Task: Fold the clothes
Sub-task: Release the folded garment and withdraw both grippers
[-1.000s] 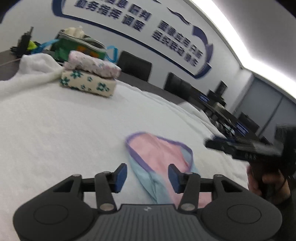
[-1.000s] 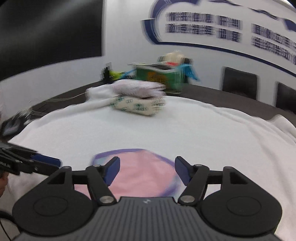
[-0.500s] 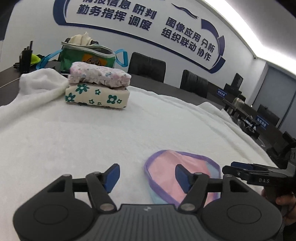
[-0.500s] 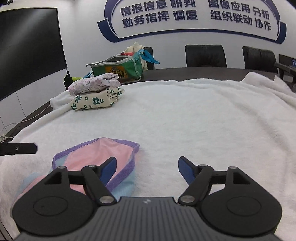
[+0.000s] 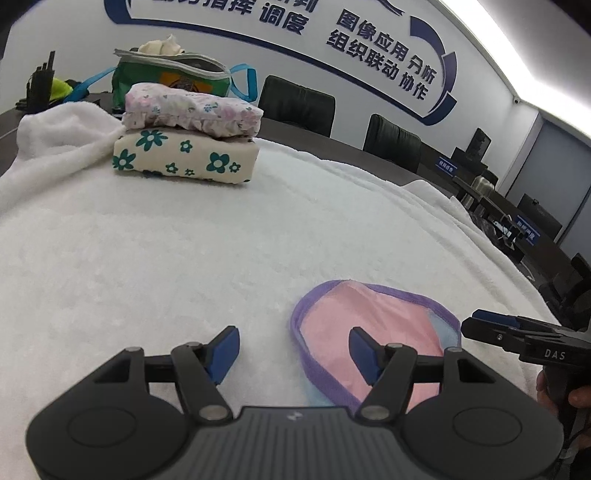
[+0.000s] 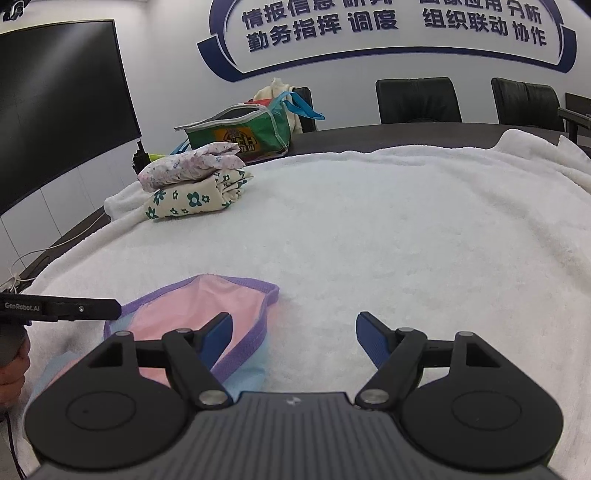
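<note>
Now I see the table, dark and long, covered almost fully by a white fluffy towel. On the wall behind it there is a big blue sign with Chinese characters, and black chairs stand at the far side. At the far left part of the towel lies a stack of two folded clothes: a cream piece with green flowers below and a pale floral piece on top of it. Just behind the stack stands a green bag with blue handles.

Near me, on the towel, lies the pink garment with purple trim and a light blue part, flat and between my two grippers. My left gripper has its jaws wide open and holds nothing; its right finger is above the pink cloth. My right gripper is also wide open and empty, with its left finger over the purple edge. I cannot tell if the fingers touch the cloth.
</note>
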Tool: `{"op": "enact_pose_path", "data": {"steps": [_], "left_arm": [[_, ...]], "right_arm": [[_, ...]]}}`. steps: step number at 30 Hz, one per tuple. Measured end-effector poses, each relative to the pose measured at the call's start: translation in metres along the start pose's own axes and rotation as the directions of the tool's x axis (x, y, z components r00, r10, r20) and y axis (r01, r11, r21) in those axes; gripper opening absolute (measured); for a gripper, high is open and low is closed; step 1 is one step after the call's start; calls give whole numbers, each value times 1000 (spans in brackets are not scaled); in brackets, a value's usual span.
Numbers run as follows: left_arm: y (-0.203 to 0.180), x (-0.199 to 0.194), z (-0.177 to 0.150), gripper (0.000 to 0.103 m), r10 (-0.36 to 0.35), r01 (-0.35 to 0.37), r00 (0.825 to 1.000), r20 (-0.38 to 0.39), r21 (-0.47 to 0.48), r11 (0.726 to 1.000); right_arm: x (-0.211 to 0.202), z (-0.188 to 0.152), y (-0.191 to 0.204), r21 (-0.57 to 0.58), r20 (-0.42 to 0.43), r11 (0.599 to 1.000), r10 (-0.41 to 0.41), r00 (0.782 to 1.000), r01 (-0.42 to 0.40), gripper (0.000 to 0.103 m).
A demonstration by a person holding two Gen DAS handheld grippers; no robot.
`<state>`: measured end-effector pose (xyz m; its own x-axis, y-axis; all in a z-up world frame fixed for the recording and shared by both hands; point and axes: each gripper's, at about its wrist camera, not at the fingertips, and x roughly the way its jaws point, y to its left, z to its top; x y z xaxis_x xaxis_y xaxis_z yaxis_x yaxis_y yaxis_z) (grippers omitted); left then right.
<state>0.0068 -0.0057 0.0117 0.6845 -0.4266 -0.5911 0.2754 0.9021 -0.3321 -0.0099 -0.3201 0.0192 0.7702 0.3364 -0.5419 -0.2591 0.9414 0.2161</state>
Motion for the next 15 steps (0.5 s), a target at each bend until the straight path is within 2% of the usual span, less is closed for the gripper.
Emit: {"op": "enact_pose_path", "data": {"steps": [15], "left_arm": [[-1,2,2,64,1,-1,1000,-3,12,1000]], "right_arm": [[0,-1,-2,5,-4,1000,7,1000,-7,75]]}}
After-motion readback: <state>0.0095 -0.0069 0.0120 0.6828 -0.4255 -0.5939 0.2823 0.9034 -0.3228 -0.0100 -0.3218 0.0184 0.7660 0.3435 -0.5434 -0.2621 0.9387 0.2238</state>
